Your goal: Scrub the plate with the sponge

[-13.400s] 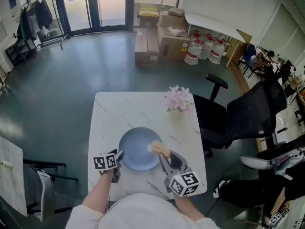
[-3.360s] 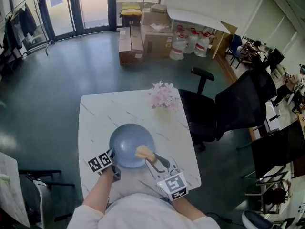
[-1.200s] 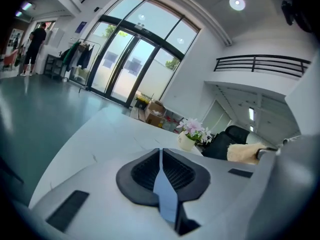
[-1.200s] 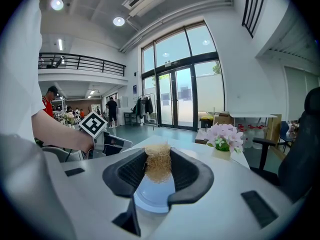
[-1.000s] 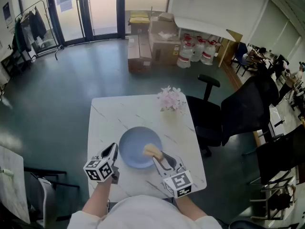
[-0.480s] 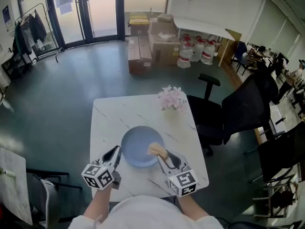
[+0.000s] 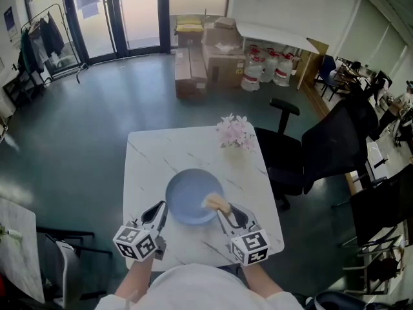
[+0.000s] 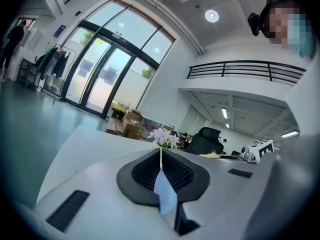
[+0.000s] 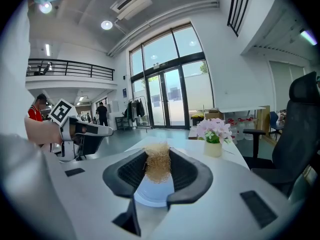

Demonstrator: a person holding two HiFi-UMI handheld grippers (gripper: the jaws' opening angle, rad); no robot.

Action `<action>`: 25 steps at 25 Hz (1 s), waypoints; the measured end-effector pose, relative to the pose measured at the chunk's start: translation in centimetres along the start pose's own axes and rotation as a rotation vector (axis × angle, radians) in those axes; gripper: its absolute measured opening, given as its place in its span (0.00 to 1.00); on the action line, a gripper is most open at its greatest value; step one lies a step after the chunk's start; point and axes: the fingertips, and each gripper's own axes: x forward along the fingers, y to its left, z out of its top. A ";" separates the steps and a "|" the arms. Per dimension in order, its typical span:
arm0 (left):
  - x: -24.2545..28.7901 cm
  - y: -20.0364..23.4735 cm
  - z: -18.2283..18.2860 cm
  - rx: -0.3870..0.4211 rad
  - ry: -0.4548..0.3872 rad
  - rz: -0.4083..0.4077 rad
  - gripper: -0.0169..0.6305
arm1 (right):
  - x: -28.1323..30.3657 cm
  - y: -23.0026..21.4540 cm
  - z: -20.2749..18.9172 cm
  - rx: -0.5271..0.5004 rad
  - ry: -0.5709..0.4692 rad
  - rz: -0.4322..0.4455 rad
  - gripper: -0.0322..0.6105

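Our right gripper (image 7: 225, 212) pinches the sponge (image 7: 215, 203) at the plate's (image 7: 186, 191) 4 o'clock; our left gripper (image 7: 161, 207), at 8 o'clock, keeps its jaws pressed together.

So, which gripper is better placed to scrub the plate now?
Right. The right gripper is shut on the sponge over the plate; the left gripper is shut and empty beside it.
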 end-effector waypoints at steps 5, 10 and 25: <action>0.2 -0.5 -0.3 0.041 0.026 -0.002 0.09 | 0.1 -0.4 -0.1 0.006 0.001 -0.013 0.27; 0.2 -0.5 -0.5 0.032 0.021 -0.002 0.09 | 0.2 -0.3 0.0 0.003 0.000 -0.011 0.27; 0.0 0.1 -0.9 0.005 0.001 0.004 0.09 | 0.2 -0.2 -0.2 0.003 -0.005 -0.015 0.27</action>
